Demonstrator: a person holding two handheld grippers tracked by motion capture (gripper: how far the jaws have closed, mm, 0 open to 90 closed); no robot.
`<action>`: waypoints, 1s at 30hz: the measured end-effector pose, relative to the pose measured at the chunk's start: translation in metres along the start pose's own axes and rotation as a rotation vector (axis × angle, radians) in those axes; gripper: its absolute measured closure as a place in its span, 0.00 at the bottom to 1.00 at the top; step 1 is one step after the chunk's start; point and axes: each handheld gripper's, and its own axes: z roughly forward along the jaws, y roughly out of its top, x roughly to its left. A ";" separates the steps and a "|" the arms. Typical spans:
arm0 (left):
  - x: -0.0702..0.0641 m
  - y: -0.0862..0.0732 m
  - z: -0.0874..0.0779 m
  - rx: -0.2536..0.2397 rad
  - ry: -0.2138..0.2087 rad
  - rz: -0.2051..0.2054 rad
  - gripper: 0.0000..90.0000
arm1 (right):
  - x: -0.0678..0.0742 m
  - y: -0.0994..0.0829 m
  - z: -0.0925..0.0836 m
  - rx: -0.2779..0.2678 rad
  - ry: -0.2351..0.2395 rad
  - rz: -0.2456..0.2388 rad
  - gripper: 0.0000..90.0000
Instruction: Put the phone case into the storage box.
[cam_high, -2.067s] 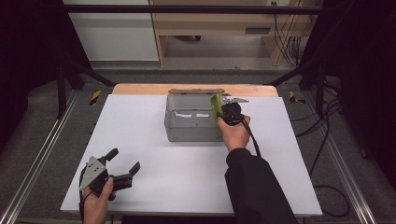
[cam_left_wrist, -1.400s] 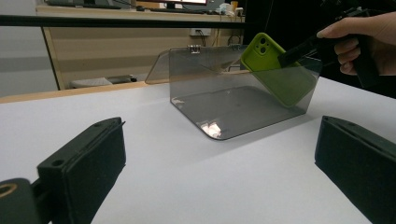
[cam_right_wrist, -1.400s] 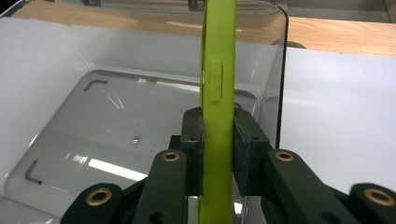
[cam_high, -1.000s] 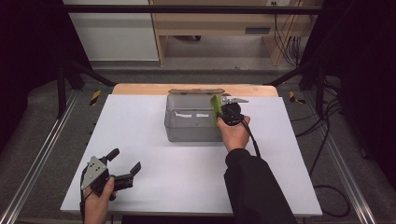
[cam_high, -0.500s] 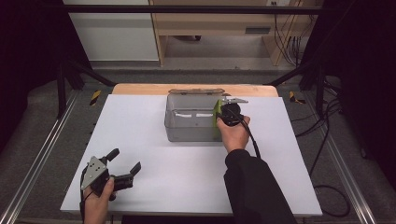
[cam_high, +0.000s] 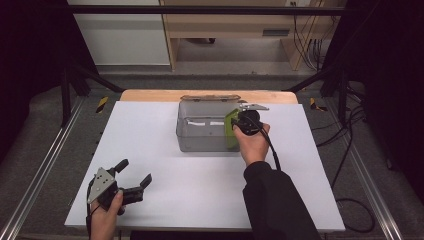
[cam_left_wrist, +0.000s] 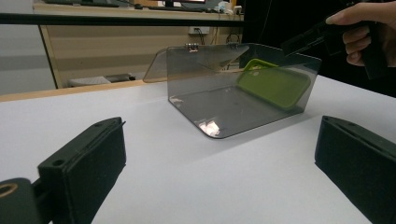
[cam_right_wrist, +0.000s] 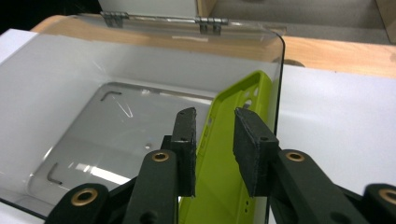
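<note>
Left gripper (cam_high: 132, 177) sits at the table's (cam_high: 165, 200) near-left corner, jaws wide apart, nothing between them; bare white top all around it. Farther out, the right gripper (cam_right_wrist: 214, 140) hangs over the right end of the clear box (cam_high: 200, 132). Its jaws have just been opening and now stand slightly apart, the green phone case (cam_right_wrist: 224, 186) loose between them, leaning on the box's right wall. The left gripper view shows the case tilted; the right gripper view shows the hinged lid folded back.
</note>
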 end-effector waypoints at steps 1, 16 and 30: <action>0.000 0.000 0.000 0.000 0.000 0.000 0.02 | 0.000 0.000 -0.001 -0.006 0.003 -0.003 0.77; 0.000 0.000 0.000 0.001 0.000 0.000 0.02 | 0.000 0.003 -0.004 -0.060 0.029 0.002 0.74; 0.000 -0.001 0.001 0.003 -0.001 -0.001 0.02 | 0.002 0.003 -0.004 -0.083 0.061 0.015 0.72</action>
